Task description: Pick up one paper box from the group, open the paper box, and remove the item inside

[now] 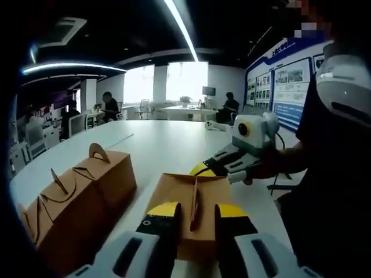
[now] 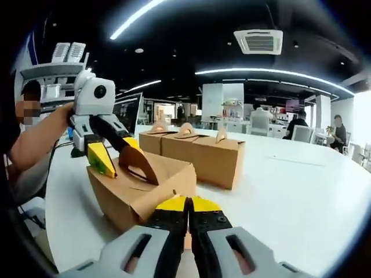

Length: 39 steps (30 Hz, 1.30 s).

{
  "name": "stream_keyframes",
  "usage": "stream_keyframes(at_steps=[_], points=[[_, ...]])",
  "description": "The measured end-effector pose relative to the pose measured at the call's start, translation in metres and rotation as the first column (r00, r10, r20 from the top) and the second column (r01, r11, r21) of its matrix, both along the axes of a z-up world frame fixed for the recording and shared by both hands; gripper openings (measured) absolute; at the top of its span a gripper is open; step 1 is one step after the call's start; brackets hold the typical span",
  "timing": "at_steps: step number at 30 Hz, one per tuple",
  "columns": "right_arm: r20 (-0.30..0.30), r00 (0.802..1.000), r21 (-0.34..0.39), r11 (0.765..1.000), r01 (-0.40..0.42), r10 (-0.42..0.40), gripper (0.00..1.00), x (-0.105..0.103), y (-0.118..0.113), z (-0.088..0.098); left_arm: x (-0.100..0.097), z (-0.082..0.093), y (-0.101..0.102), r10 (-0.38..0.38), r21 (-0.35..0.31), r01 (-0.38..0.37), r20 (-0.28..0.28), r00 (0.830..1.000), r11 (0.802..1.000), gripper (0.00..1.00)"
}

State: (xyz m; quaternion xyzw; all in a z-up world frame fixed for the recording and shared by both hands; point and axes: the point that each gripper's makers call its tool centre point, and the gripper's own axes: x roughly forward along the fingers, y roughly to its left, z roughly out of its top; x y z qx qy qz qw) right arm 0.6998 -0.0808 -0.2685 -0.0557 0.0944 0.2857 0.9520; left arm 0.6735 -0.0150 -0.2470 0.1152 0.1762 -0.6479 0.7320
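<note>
One paper box (image 2: 139, 188) stands on the white table (image 2: 290, 191), pulled apart from the group of boxes (image 2: 194, 147) behind it. Left tongs (image 1: 194, 215) sit narrow around the upright handle tab (image 1: 193, 202), apparently pinching it. Right tongs (image 2: 188, 204) are drawn together at the box's near edge; cannot tell whether they grip cardboard. Judged light, thin kraft card: stiff along folds, easily creased or torn at the slotted handle. Best held by the handle tab or a side flap, steadying the body while the top is parted.
</note>
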Motion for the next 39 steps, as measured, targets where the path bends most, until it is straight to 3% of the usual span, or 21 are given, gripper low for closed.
stream_keyframes(at_steps=[18,23,26,29,30,32,36,39], points=[[-0.034,0.999,0.009,1.000,-0.025,0.026,0.03,-0.002,0.002,-0.009,0.000,-0.001,-0.005,-0.003,-0.025,0.003,-0.007,1.000,1.000,0.26],[-0.004,1.000,0.061,0.998,-0.004,0.005,0.06,0.006,-0.022,0.012,0.000,-0.001,-0.006,-0.003,-0.024,0.003,-0.007,1.000,1.000,0.26],[0.029,0.997,0.146,0.986,-0.077,0.073,0.13,0.003,-0.017,0.038,0.000,0.000,-0.006,0.001,-0.021,-0.001,-0.005,1.000,1.000,0.26],[0.092,0.972,0.092,0.970,-0.224,0.216,0.29,-0.010,0.004,0.056,0.000,0.000,-0.006,0.010,-0.025,-0.010,-0.004,1.000,1.000,0.26],[0.100,0.962,0.064,0.963,-0.262,0.255,0.34,-0.014,0.011,0.057,0.000,0.000,-0.006,0.012,-0.026,-0.012,-0.003,1.000,1.000,0.26],[0.091,0.939,0.019,0.942,-0.334,0.331,0.34,-0.023,0.024,0.052,0.000,0.001,-0.006,0.021,-0.034,-0.020,0.012,1.000,0.999,0.26],[0.032,0.920,-0.024,0.921,-0.389,0.390,0.34,-0.029,0.035,0.036,0.000,0.002,-0.007,0.056,-0.056,-0.054,0.026,0.998,0.997,0.27],[-0.011,0.919,0.103,0.915,-0.391,0.394,0.35,-0.028,0.034,0.036,0.001,0.005,-0.006,0.101,-0.083,-0.097,0.046,0.994,0.992,0.28]])
